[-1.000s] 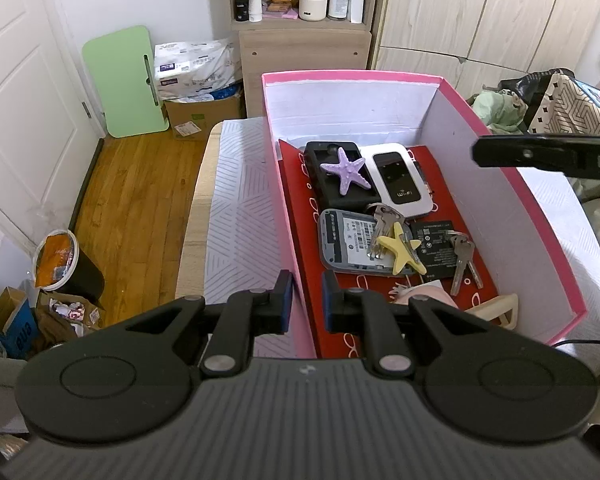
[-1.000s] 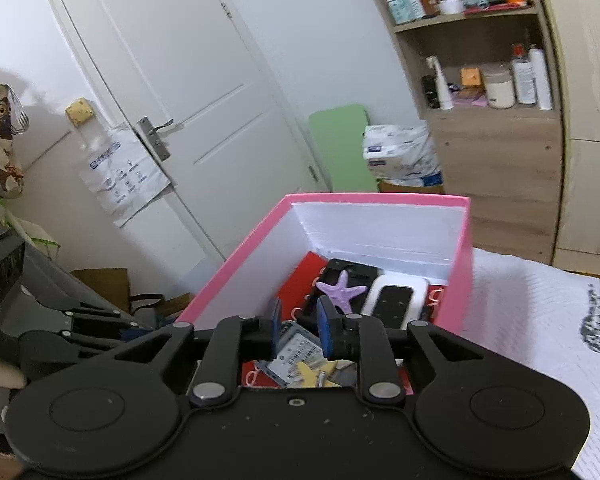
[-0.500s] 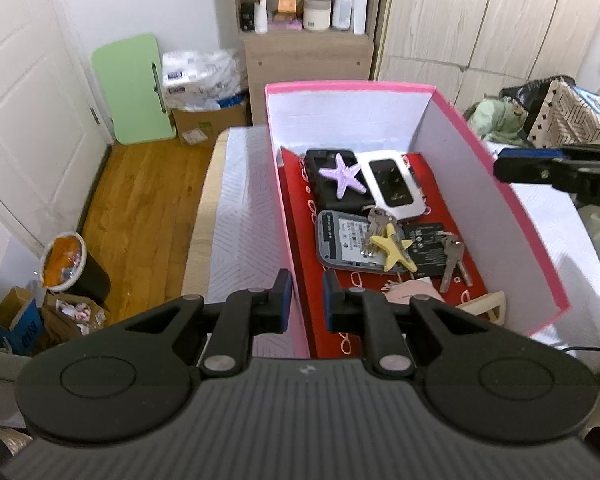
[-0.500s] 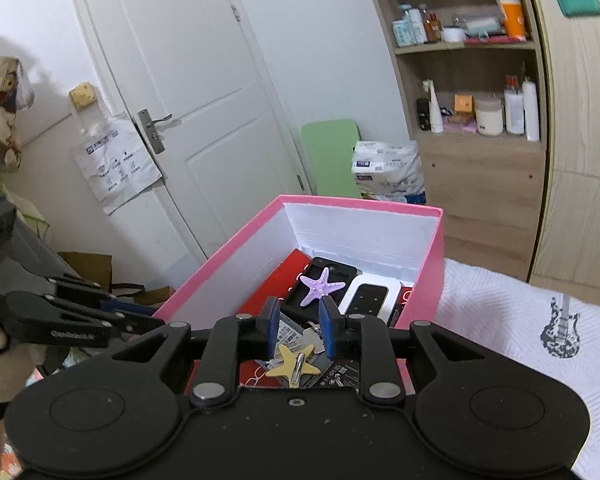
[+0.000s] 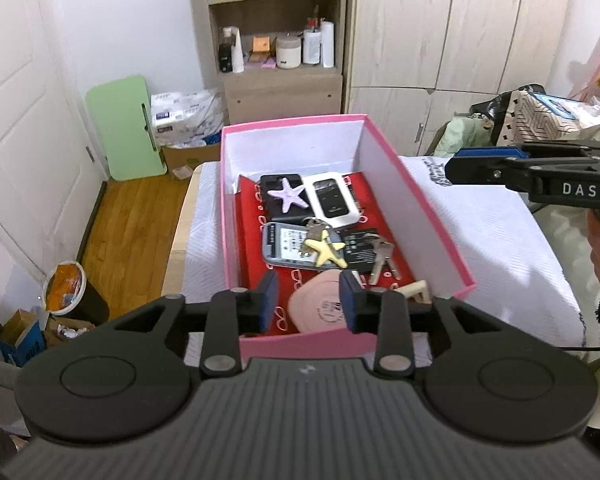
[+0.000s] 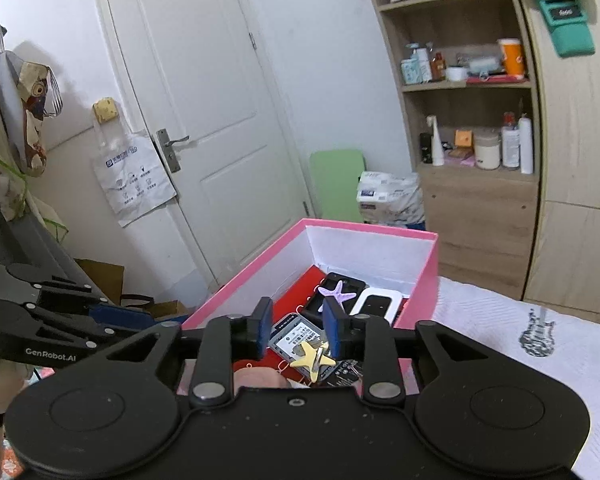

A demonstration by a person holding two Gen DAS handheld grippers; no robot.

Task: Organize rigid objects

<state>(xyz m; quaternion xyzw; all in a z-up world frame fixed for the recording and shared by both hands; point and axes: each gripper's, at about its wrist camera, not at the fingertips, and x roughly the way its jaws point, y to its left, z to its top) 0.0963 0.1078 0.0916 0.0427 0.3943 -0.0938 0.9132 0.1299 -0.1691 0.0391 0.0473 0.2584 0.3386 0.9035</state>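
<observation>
Both tongs are spreading with nothing between them. Just beyond the left gripper (image 5: 308, 306), a round pink compact (image 5: 318, 310) lies inside the pink cardboard box (image 5: 432, 236); past the right gripper (image 6: 296, 330), a yellow plastic starfish (image 6: 310, 356) rests on keys (image 5: 382, 256). Reaching in could snag the box wall or drag keys.

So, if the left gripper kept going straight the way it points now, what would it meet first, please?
Most likely the pink round compact at the near end of the pink box: it shows right between the opening, empty jaws of the left gripper. Depth is unclear, so the box's near wall could come first.
</observation>
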